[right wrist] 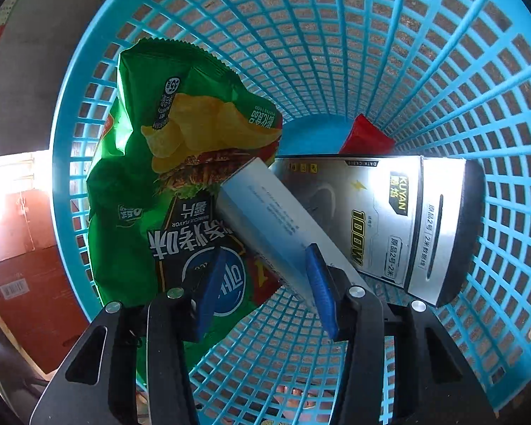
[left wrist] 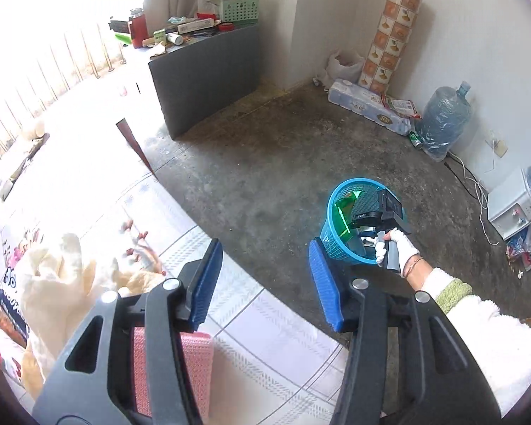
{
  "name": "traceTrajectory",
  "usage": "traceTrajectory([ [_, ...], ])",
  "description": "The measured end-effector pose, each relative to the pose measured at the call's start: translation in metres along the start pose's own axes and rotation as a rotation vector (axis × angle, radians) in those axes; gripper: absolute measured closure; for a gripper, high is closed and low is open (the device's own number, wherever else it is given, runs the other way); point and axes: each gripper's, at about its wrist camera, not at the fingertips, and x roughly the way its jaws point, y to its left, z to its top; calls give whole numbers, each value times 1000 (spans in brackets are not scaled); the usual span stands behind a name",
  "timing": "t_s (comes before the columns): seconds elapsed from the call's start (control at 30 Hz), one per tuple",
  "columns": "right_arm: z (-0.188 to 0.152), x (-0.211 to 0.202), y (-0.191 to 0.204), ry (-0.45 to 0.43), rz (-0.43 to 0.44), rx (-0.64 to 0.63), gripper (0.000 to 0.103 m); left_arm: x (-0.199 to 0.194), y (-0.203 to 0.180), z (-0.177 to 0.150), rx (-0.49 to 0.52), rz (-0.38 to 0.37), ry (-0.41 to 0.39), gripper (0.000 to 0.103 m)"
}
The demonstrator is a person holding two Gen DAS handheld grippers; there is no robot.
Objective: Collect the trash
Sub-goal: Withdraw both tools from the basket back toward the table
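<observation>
Hanging half-open inside the blue basket (right wrist: pixel 442 71), the right hand-held gripper (right wrist: pixel 265 283) holds nothing.

Cluttered grey cabinet (left wrist: pixel 209 67), water jug (left wrist: pixel 442 117)

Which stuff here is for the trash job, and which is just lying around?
Trash job: blue basket, green chip bag, silver cable box, white box, red wrapper.

Lying around: water jug, tissue pack, plush toy.

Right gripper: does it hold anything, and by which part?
Nothing held. The right gripper is open inside the blue basket; the pale box lies loose between its fingers.
</observation>
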Motion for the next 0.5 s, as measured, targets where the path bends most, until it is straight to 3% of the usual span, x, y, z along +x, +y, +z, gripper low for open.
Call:
traceTrajectory([
  [0.23,22,17,7,-7,-16,39,58,-24,55,-33,-125,39,-2,55],
  [0.37,15,-9,2,-75,16,54,58,-30,71,-41,-172,25,-32,55],
  [0.5,-6,-52,4,-137,29,-11,58,-41,79,-53,-204,-25,-75,55],
])
